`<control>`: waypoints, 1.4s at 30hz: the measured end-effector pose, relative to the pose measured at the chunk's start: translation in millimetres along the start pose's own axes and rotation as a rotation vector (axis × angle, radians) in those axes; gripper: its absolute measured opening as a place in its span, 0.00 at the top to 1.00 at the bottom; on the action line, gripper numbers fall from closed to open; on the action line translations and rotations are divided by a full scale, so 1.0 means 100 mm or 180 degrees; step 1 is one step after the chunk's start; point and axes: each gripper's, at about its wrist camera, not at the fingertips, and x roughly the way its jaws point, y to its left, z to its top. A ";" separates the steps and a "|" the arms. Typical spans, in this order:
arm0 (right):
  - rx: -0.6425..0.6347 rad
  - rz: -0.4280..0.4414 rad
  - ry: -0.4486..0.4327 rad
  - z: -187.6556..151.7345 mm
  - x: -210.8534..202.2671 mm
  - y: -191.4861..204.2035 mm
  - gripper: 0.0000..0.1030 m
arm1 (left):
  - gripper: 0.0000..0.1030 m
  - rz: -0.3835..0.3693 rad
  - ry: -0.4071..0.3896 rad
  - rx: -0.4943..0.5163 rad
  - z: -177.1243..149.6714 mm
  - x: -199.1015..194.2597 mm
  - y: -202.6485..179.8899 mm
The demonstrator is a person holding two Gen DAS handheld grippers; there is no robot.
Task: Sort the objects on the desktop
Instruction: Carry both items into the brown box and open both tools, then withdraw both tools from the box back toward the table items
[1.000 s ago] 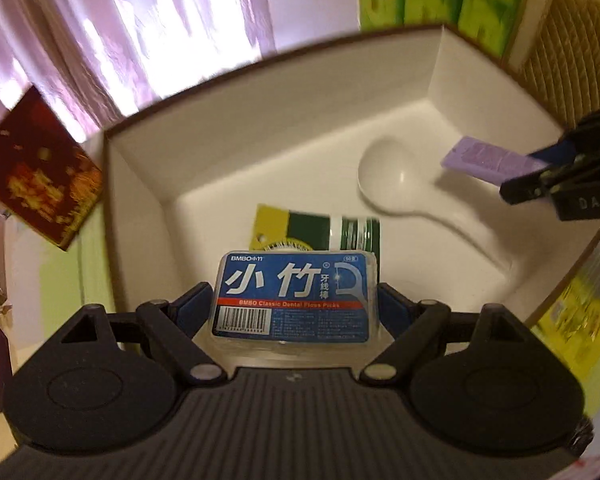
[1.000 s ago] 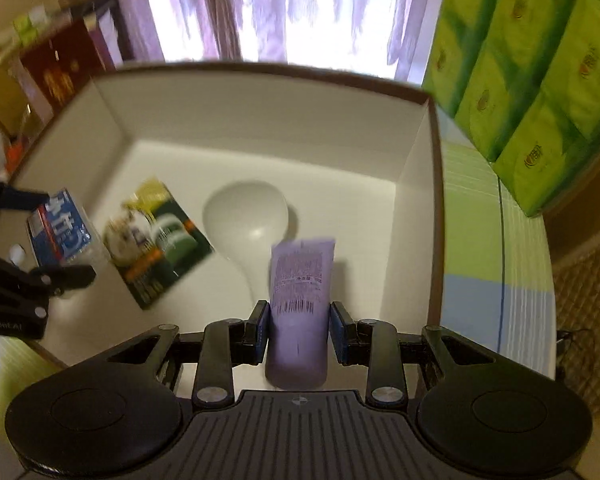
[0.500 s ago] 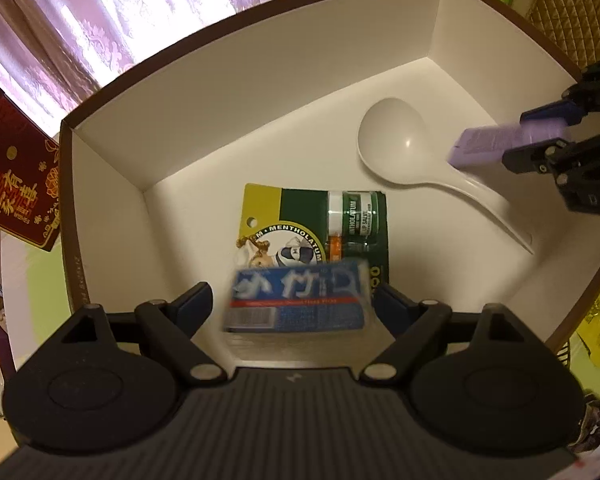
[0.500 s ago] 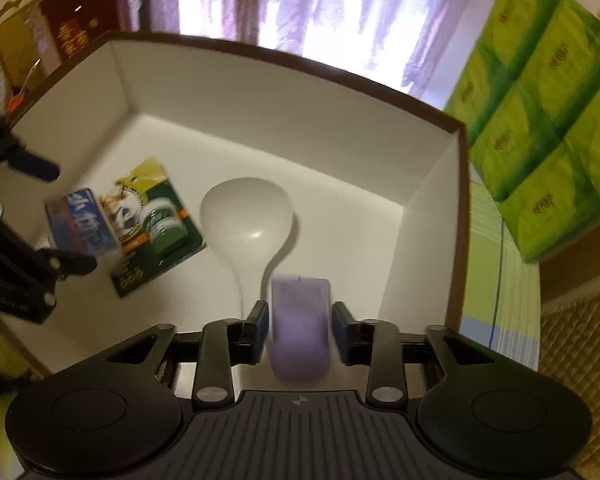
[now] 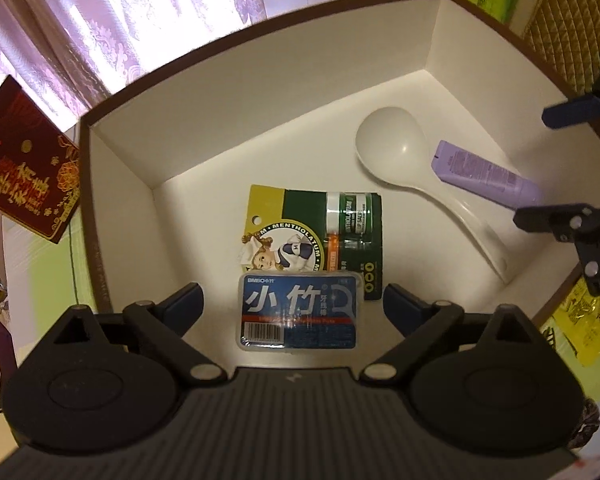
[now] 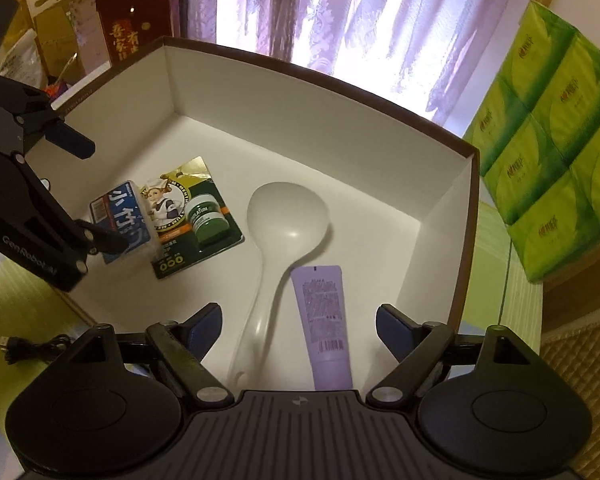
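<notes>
— Grippers first: how are the two of them standing over the white cardboard box with the brown rim [image 5: 88, 216]?

— Both are hanging above it with their jaws opening and nothing pressed between the pads. The left gripper [image 5: 294, 306] is spreading wide around the blue-labelled clear plastic floss-pick case [image 5: 300, 310], which is lying flat on the box floor between the fingers, with a gap on each side.

— And the case relative to its neighbours?

— Its far edge is overlapping the near end of the green-and-yellow lip balm blister card [image 5: 314, 228], lying flat in the middle of the floor.

— What is the right gripper [image 6: 299, 322] doing?

— It is widening over the lilac plastic squeeze tube [image 6: 324, 322]. The tube is lying on the floor between the fingers, clear of both pads, crimped end pointing away from the camera, cap end running under the gripper body.

— Anything touching the tube?

— The white plastic rice spoon [image 6: 286, 216] is lying just beside it on the left, its handle running roughly alongside; whether they are touching I cannot tell. Green tissue packs [image 6: 556, 140] are sitting outside the box to the right.
</notes>
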 end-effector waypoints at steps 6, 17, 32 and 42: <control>0.0111 0.0066 -0.0129 -0.08 -0.20 -0.05 0.21 | 0.08 0.0022 -0.0215 -0.0072 -0.05 -0.29 0.02; 0.0427 0.0204 -0.0586 -0.26 -0.76 -0.13 0.20 | 0.08 0.0064 -0.0623 -0.0105 -0.30 -0.94 -0.07; 0.0686 0.0162 -0.0911 -0.97 -1.37 -0.03 0.20 | 0.09 0.0118 -0.0898 -0.0237 -1.01 -1.45 -0.22; 0.0952 0.0113 -0.0687 -1.62 -1.41 0.14 0.21 | 0.09 0.0274 -0.0813 -0.0378 -1.65 -1.43 -0.41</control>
